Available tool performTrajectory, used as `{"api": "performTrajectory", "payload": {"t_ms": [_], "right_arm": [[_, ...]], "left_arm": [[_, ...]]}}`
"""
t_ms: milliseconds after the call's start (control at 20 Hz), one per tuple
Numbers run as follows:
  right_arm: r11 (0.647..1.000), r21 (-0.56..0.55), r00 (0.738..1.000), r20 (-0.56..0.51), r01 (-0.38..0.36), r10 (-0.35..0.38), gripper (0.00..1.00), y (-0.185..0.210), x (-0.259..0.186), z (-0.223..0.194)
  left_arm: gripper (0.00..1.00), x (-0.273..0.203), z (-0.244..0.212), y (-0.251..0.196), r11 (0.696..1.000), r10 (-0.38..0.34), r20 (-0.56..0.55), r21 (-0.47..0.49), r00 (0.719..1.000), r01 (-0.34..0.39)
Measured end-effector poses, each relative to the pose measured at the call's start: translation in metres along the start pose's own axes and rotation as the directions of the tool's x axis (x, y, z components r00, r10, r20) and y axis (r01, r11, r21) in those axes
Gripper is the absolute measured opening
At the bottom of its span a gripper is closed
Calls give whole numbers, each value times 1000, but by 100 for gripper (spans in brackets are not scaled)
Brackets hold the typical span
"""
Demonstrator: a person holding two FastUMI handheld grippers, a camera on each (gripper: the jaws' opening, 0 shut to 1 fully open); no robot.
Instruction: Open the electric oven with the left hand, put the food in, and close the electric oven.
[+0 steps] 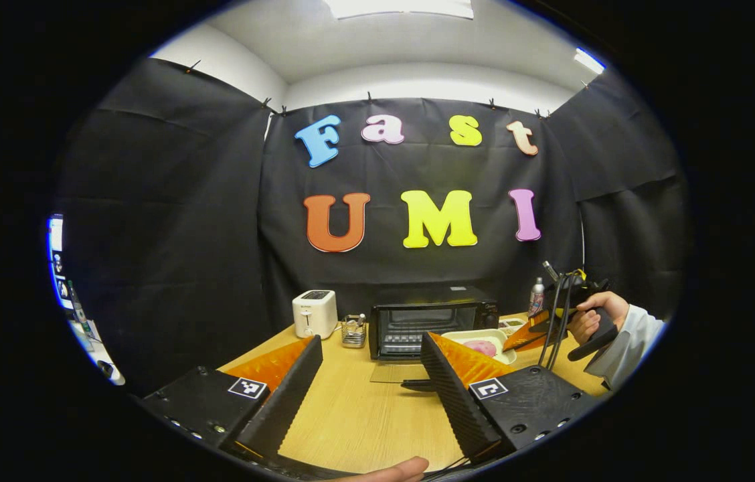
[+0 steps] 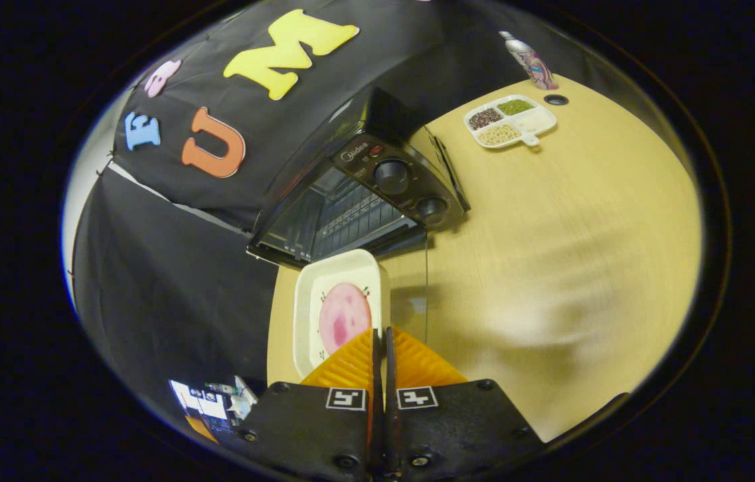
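Note:
The black electric oven (image 1: 431,320) stands at the back of the wooden table (image 1: 364,415), its glass door (image 1: 394,372) folded down flat and the rack inside showing. My left gripper (image 1: 371,340) hovers open in front of it, holding nothing. In the left gripper view, a hand (image 1: 593,314) holds my right gripper (image 1: 525,335) at the right. That right gripper (image 2: 381,331) is shut on the rim of a white tray (image 2: 324,281) carrying pink food (image 2: 344,318). The tray's far edge is close to the opening of the oven (image 2: 364,194), above the lowered door (image 2: 411,288).
A white toaster (image 1: 314,313) and a small wire holder (image 1: 353,331) sit left of the oven. Right of the oven are a divided dish (image 2: 510,120) of grains and a bottle (image 2: 531,63). A screen (image 1: 59,268) glows beyond the table's left edge.

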State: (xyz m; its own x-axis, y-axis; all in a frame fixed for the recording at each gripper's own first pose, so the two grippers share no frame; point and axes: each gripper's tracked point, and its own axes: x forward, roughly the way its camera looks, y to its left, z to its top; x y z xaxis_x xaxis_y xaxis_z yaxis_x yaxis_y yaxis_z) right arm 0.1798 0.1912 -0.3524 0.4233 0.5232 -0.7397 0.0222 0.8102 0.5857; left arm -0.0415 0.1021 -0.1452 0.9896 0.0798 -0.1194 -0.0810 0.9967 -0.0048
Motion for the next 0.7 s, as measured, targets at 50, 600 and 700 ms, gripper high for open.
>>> {"api": "performTrajectory", "payload": {"t_ms": [50,600,700], "right_arm": [[1000,21,1000,15,-4,4,4,6,12,2],[956,289,929,365,-56,-56,4,44,129,75],[952,293,898,436,-84,-55,1,51,144,93]], "left_arm": [[94,2,-2,0,1000,-6,-3,3,1000,6],[94,12,-15,16,1000,-19,-23,11,1000,20],[94,15,-19,21,1000,-14,-28,15,1000,14]]}}
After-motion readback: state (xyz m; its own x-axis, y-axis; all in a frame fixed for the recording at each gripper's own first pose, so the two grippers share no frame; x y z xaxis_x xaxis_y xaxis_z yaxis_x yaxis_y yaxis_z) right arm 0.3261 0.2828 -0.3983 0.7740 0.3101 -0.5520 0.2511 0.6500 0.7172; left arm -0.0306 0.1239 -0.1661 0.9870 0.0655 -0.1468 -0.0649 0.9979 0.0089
